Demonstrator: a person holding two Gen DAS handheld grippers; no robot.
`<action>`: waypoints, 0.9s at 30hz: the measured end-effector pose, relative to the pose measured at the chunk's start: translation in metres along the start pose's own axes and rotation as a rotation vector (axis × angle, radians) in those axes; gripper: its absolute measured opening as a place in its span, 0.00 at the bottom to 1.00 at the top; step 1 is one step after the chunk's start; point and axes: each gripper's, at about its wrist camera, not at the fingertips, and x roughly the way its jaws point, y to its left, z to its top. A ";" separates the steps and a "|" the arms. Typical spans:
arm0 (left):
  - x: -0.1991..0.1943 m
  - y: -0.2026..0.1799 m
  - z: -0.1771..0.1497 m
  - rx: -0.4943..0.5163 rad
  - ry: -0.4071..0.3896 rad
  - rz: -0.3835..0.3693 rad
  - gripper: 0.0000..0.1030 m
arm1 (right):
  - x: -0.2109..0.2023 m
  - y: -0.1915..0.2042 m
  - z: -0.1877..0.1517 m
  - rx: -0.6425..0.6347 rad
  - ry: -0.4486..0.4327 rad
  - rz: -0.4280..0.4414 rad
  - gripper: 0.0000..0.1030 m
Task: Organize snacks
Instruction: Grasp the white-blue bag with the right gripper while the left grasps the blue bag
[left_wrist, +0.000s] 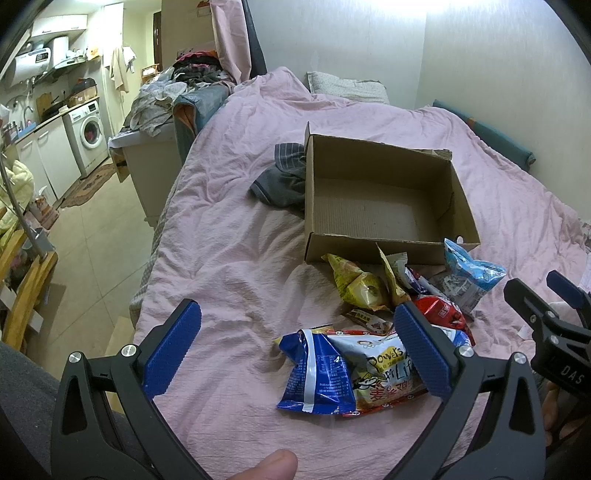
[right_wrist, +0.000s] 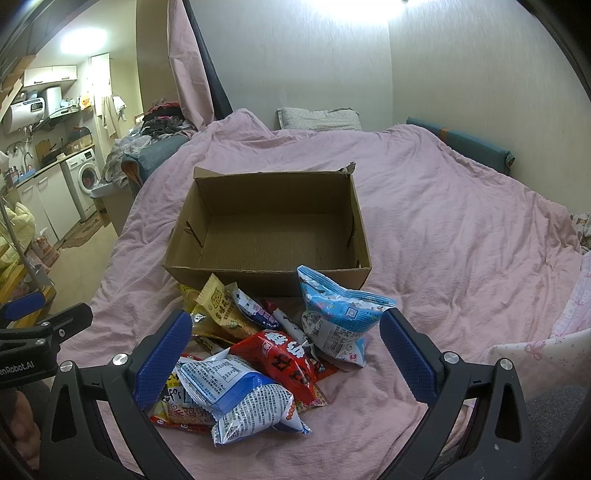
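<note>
An open, empty cardboard box (left_wrist: 380, 199) sits on the pink bedsheet; it also shows in the right wrist view (right_wrist: 269, 229). A pile of snack packets lies in front of it: a blue-and-white bag (left_wrist: 317, 373) (right_wrist: 236, 391), a red bag (left_wrist: 441, 312) (right_wrist: 284, 354), a light blue bag (left_wrist: 469, 277) (right_wrist: 340, 321) and yellow packets (left_wrist: 360, 286) (right_wrist: 221, 306). My left gripper (left_wrist: 295, 354) is open and empty just above the near bags. My right gripper (right_wrist: 286, 360) is open and empty over the pile; it also shows at the right edge of the left wrist view (left_wrist: 546, 314).
A grey striped garment (left_wrist: 282, 177) lies left of the box. The bed's left edge (left_wrist: 155, 258) drops to a tiled floor. A clothes-piled cabinet (left_wrist: 162, 122) and a washing machine (left_wrist: 88, 136) stand at left. A pillow (right_wrist: 319, 118) and walls bound the far side.
</note>
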 end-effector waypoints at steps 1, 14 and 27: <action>0.000 0.001 0.000 0.000 0.001 0.001 1.00 | 0.000 0.001 0.000 0.000 0.000 0.000 1.00; 0.022 0.023 0.000 -0.063 0.107 0.089 1.00 | 0.046 -0.054 -0.016 0.456 0.439 0.281 1.00; 0.033 0.044 -0.003 -0.148 0.196 0.094 1.00 | 0.115 -0.028 -0.056 0.620 0.722 0.286 0.84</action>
